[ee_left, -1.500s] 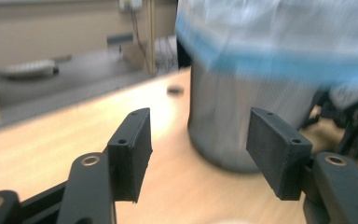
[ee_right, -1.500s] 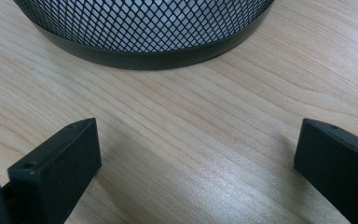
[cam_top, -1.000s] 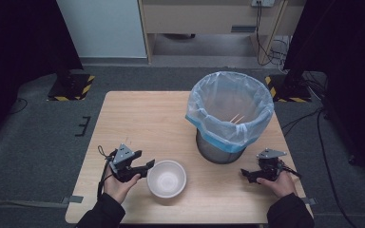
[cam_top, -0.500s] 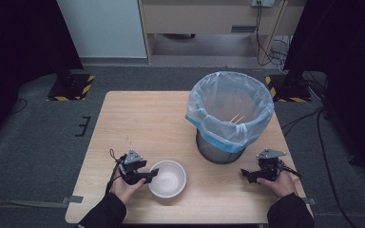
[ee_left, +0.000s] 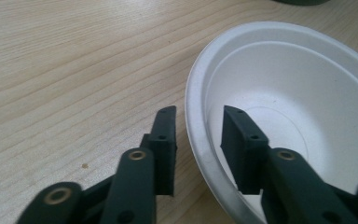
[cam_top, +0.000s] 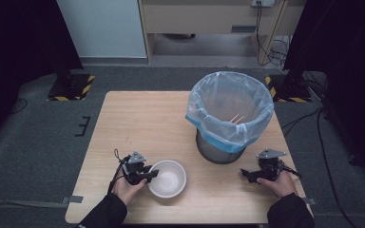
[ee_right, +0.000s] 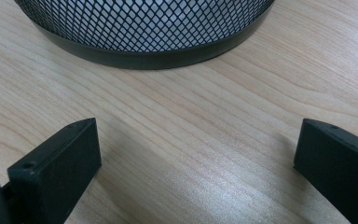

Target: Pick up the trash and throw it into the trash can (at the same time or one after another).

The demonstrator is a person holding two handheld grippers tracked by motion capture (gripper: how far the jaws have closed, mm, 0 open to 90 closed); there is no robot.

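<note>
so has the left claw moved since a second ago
Yes. The left claw has come down and toward the white foam bowl, closing astride its rim, measured against the light wooden table.

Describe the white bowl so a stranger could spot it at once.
On the wooden table, look at the near edge, left of the mesh bin lined with a blue bag. The white bowl sits there, its rim between the left hand-held gripper jaws; it is round, plain and empty.

Table evenly lit; surroundings dim; close views perhaps slightly soft; faint shadows.
</note>
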